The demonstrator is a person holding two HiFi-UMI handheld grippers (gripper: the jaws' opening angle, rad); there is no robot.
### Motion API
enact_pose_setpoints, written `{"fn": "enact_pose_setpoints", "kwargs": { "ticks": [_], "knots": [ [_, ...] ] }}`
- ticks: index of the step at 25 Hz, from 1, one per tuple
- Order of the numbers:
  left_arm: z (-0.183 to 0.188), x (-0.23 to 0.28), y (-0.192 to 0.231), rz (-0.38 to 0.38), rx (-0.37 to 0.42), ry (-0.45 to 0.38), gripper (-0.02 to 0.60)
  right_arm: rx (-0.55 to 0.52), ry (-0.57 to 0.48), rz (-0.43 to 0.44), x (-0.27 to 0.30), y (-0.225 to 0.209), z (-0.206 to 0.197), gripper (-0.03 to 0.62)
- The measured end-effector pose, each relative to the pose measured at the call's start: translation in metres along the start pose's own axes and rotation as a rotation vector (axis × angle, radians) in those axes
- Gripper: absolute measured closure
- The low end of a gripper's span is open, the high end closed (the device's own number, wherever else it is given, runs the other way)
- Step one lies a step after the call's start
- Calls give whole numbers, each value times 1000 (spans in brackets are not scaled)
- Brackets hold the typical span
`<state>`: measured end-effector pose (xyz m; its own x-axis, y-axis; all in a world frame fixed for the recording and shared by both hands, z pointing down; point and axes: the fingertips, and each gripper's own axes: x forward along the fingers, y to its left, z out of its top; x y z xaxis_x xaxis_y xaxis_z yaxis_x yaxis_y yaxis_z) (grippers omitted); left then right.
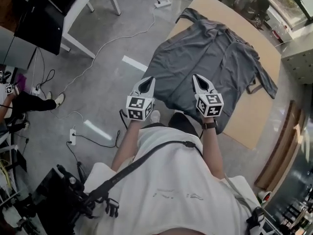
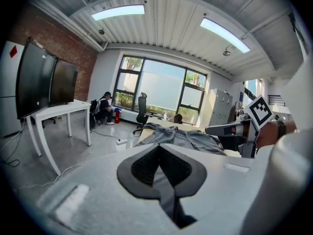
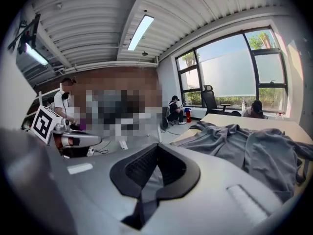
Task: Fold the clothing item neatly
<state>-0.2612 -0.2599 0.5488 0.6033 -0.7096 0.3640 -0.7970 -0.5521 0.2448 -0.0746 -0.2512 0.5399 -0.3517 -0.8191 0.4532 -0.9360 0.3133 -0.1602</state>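
Finding: the grey shirt (image 1: pixel 205 58) lies spread on the tan surface (image 1: pixel 244 124), collar at the far end and hem at the edge nearest me. The left gripper (image 1: pixel 147 81) and right gripper (image 1: pixel 197 79) hover side by side above that hem, angled forward and slightly down. Both jaws are pressed together on nothing.

Judgement: this is the approach. I should part both jaws before descending, pinch the hem at two matched points, and raise them level.
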Motion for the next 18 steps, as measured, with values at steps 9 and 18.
{"fn": "enact_pose_setpoints", "kwargs": {
  "ticks": [9,18],
  "knots": [
    [-47,23,110,167,-159,161,580,-66,124,-17,97,-63,10,588],
    [-93,98,123,34,-349,329,472,-107,281,-32,223,-160,20,505]
  ]
}}
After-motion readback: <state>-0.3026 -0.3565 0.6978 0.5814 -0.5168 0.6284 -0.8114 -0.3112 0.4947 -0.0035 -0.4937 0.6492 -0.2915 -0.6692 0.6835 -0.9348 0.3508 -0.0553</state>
